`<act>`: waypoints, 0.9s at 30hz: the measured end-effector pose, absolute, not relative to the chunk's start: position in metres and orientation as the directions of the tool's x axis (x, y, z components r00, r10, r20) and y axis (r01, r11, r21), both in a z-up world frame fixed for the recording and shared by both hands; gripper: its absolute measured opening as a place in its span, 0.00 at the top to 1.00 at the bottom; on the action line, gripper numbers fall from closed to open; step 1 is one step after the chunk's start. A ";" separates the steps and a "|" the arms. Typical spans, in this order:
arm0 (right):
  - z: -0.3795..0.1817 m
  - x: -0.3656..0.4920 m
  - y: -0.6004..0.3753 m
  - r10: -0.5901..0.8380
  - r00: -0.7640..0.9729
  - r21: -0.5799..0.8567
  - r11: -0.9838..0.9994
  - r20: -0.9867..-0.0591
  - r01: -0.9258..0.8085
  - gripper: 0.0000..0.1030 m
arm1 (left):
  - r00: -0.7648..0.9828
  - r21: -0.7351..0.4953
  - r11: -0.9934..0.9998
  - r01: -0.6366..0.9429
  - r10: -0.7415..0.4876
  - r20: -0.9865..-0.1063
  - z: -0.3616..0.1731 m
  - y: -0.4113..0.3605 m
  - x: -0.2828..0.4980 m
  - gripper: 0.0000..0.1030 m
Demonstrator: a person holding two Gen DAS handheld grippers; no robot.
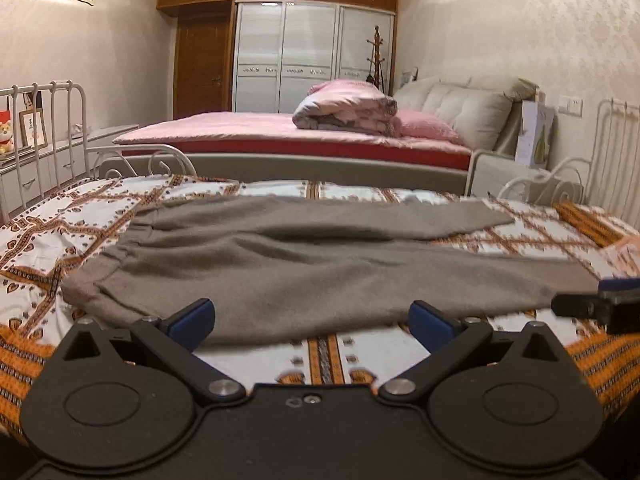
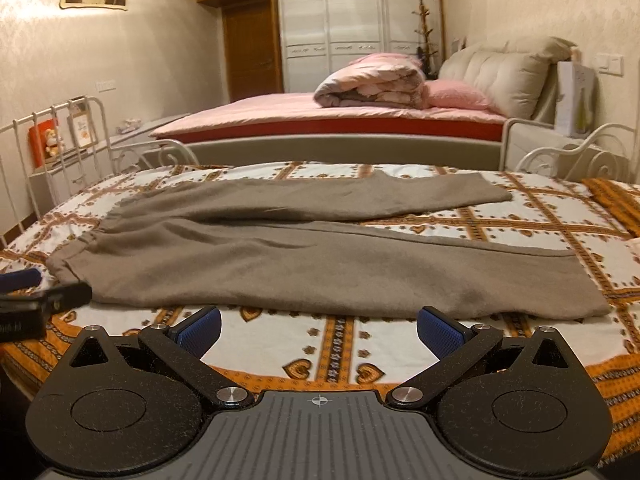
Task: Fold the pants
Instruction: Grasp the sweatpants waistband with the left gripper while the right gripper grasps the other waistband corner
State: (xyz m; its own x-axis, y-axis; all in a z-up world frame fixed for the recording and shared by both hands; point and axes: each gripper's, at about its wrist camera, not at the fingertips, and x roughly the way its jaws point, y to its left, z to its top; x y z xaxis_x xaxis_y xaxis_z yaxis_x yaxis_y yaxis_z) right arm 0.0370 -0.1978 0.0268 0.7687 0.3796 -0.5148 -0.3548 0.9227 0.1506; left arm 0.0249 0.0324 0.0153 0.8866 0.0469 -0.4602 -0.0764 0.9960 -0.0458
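Observation:
Grey-brown pants lie flat on the patterned bedspread, waistband to the left, two legs spread to the right. They also show in the right wrist view. My left gripper is open and empty, just above the near edge of the pants. My right gripper is open and empty, a little short of the near leg's edge. Each gripper shows in the other view: the right one at the right edge, the left one at the left edge.
The daybed has white metal rails at the left and right. Behind it stands a larger bed with a pink sheet, a folded quilt and a pink pillow. A wardrobe stands at the back.

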 end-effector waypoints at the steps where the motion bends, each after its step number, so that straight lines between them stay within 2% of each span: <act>1: 0.028 0.042 -0.195 0.384 0.759 0.149 0.920 -0.525 -0.362 0.00 | 0.885 -0.047 0.996 -0.073 0.043 -0.464 0.018 0.037 0.031 0.06; 6: 0.038 0.082 -0.179 0.443 0.735 0.155 0.891 -0.514 -0.428 0.00 | 0.858 0.020 0.999 -0.029 0.036 -0.513 0.028 0.070 0.073 0.06; 10: 0.050 0.136 -0.169 0.480 0.723 0.187 0.873 -0.497 -0.451 0.00 | 0.846 0.107 0.992 -0.069 0.115 -0.520 0.041 0.116 0.112 0.06; 16: 0.045 0.237 -0.130 0.491 0.665 0.150 0.852 -0.563 -0.502 0.00 | 0.812 0.090 0.988 -0.122 0.151 -0.564 0.043 0.210 0.202 0.23; 27: 0.015 0.394 -0.047 0.533 0.636 0.146 0.817 -0.558 -0.557 0.02 | 0.712 0.048 0.980 -0.191 0.172 -0.681 -0.025 0.335 0.327 0.45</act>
